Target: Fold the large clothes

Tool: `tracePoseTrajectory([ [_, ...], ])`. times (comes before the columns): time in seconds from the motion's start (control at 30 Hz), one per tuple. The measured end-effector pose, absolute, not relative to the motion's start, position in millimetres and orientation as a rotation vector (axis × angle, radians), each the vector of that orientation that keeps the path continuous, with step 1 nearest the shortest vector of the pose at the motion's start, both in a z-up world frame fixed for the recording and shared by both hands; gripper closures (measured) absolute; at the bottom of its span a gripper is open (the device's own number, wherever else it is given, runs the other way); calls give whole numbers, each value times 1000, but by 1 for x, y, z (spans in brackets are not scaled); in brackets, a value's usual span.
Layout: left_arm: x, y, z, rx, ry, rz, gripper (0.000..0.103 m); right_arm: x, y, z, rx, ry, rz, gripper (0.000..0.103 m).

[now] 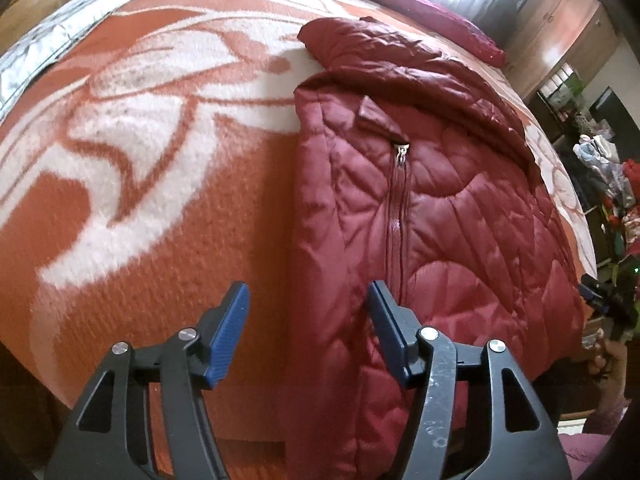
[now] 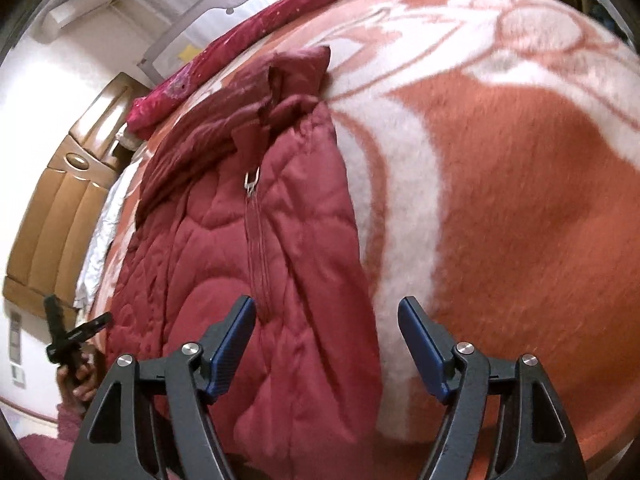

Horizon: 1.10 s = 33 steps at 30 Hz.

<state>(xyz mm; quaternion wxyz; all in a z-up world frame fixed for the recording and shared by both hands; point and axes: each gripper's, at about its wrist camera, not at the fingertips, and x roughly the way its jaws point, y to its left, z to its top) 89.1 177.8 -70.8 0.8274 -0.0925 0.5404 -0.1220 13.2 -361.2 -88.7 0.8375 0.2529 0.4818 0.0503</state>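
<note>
Quilted maroon jacket (image 1: 440,208), zipper (image 1: 398,216) shut, lay on the fleecy orange-and-white blanket (image 1: 160,160); hem cut off at 6 o'clock. Left gripper (image 1: 308,320) and right gripper (image 2: 326,340) hovered, jaws wide, empty.

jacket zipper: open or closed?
Closed, as far as visible. The zipper pull sits up near the collar of the red quilted jacket, teeth joined below it; the lower end is hidden behind the gripper fingers.

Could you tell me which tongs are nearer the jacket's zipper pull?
Neither clearly. The left tongs and the right tongs both hover open over the near hem, well short of the zipper pull.
</note>
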Motion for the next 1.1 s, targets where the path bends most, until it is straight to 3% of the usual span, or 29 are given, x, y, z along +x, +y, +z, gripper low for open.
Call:
tracePoseTrajectory([
  [0.4,73,167,-83,-263,1187,-406,40,8,-368,-110,663,1008,248,26],
  [0.5,73,161,-87,-254,1194,-425,34,19,-376,-114,715,1004,287,26],
  [1.1,37,150,-106,-280,1274,-650,33,-18,-343,-138,757,1103,539,26],
])
